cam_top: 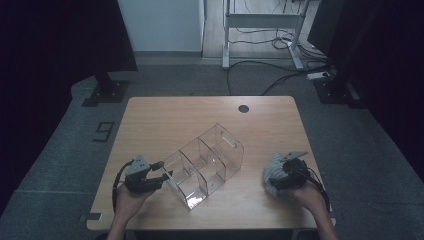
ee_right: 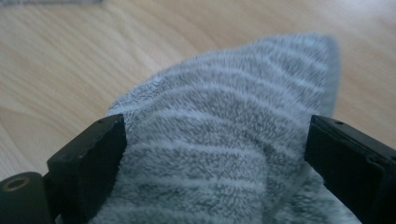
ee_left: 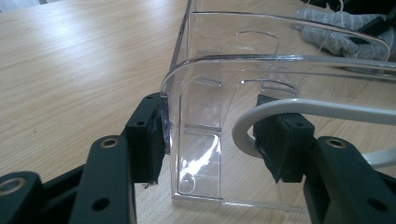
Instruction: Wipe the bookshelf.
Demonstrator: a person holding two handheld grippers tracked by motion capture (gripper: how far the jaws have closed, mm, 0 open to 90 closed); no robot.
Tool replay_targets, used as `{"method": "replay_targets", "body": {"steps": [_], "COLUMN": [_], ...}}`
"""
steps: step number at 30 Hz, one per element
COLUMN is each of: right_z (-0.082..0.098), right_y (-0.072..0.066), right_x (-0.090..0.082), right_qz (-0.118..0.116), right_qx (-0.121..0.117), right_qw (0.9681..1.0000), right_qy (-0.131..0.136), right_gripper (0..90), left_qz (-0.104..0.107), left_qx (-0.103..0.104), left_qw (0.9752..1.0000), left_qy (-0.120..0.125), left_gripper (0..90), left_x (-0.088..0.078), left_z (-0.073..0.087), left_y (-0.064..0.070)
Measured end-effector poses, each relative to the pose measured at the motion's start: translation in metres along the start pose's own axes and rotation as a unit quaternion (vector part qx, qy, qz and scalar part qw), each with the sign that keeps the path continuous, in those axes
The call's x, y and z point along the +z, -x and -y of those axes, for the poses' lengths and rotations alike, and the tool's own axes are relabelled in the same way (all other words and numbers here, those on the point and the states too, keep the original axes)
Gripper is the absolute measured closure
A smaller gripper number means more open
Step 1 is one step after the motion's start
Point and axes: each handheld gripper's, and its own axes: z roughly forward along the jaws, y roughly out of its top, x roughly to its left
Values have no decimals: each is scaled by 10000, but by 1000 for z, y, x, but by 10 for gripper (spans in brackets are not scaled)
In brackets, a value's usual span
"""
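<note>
A clear plastic organizer [cam_top: 210, 155] with three compartments stands slantwise on the wooden table [cam_top: 165, 120]. My left gripper [cam_top: 164, 176] is at its near-left end. In the left gripper view that gripper [ee_left: 210, 135] is shut on the organizer's [ee_left: 233, 46] end, one pad flat against the outer wall, the other at the far side. A grey striped fluffy cloth [cam_top: 271, 172] lies bunched at the right. My right gripper [cam_top: 278, 181] is down over it. In the right gripper view the gripper [ee_right: 215, 140] is open, jaws wide apart with the cloth [ee_right: 224, 93] between them.
A white cable [ee_left: 327, 109] loops by the left gripper's far jaw. A round dark hole [cam_top: 243, 108] sits near the table's far edge. Beyond the table are a metal desk frame [cam_top: 262, 22], floor cables and dark screens at both sides.
</note>
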Motion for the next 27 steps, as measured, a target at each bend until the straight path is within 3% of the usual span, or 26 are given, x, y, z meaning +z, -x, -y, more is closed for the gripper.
{"method": "replay_targets", "body": {"steps": [3, 4, 10, 15, 17, 22, 27], "right_z": [3, 4, 6, 3, 3, 4, 3], "right_y": [1, 1, -5, -9, -8, -4, -4], "right_x": [4, 6, 14, 12, 11, 7, 1], "right_qz": [-72, -220, -337, -330, -381, -460, -296], "right_qx": [12, -19, -133, 23, 101, 256, 206], "right_qw": [9999, 9996, 9983, 9978, 9975, 9973, 9985], "right_qy": [-78, -175, -454, -579, -593, -507, -411], "right_gripper": [70, 102, 160, 306, 388, 497, 514], "left_qz": [6, 5, 2, -4, -1, -2, -14], "left_qx": [-9, -12, -24, -28, -33, -34, -34], "left_qw": [10000, 10000, 10000, 10000, 10000, 10000, 10000], "left_qy": [9, 9, 15, 16, 20, 11, -1], "left_gripper": [448, 448, 448, 448, 448, 448, 448], "left_x": [0, 0, 0, 0, 0, 0, -1], "left_z": [0, 0, 0, 1, 1, 1, 1], "left_y": [0, 0, 0, 0, 1, 1, 3]}}
